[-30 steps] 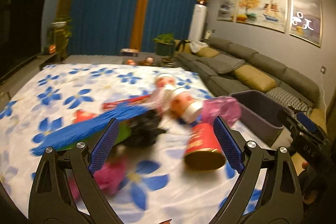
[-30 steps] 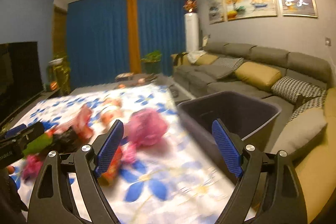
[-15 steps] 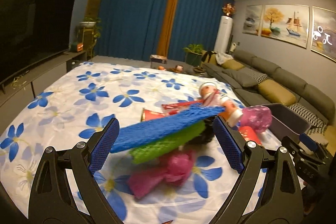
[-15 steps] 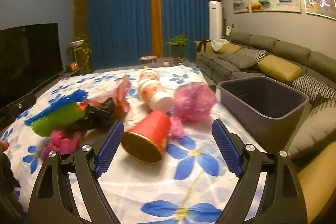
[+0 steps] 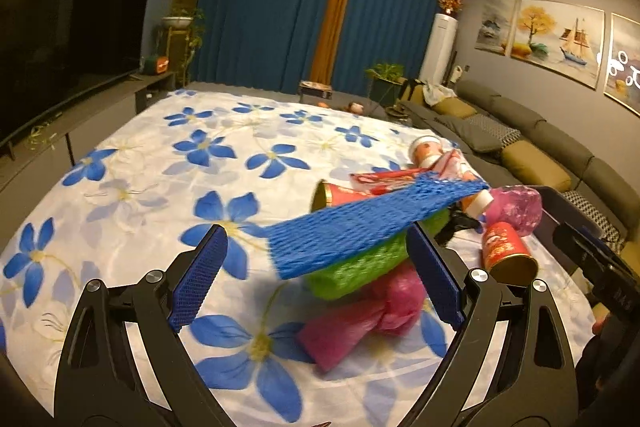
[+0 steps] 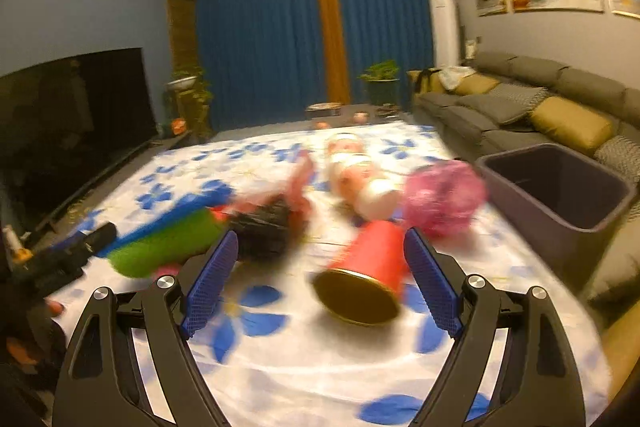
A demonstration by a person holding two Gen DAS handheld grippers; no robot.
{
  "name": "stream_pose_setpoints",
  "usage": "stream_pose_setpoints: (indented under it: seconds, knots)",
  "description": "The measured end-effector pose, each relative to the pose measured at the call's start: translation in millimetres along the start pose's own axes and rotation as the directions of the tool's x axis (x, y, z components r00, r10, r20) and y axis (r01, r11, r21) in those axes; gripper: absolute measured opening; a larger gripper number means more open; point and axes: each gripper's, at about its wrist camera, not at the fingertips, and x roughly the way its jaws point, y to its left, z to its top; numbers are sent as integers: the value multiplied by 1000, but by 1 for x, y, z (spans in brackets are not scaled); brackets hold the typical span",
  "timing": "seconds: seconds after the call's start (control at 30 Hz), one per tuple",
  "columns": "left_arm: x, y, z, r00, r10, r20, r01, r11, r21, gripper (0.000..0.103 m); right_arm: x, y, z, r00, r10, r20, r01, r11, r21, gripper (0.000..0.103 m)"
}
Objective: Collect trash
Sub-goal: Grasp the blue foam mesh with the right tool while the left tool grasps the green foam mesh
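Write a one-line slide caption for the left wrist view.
Open left gripper approaching blue foam net atop trash on flowered cloth.

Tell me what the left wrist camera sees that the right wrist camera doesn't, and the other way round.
Only the left wrist view shows a second red cup lying behind the blue foam net, and the pink bag in full. Only the right wrist view shows the whole grey bin, empty as far as visible. Both show the green net, the nearer red cup, the flowered cloth and open jaws.
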Motion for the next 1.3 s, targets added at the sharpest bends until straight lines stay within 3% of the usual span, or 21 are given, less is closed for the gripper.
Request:
stream_pose_setpoints:
  seconds: [0.3,0.57,0.7,0.97,1.3]
  knots:
    - [-17,38,8,988,133,77,-130,991,-39,89,52,45,21,977,193,-92,-188,980,64,59]
    - [-15,56,9,988,135,72,-131,989,-64,89,82,54,28,949,274,-156,-249,955,163,38]
    - [-12,52,6,993,103,64,-100,994,-47,89,89,59,31,941,292,-172,-263,949,173,6]
    - [-9,31,-3,999,5,39,-5,1000,0,89,55,61,47,963,265,-46,-259,961,101,4]
    - [3,5,-12,994,-110,-30,111,994,25,89,-2,24,70,966,221,137,-238,963,128,4]
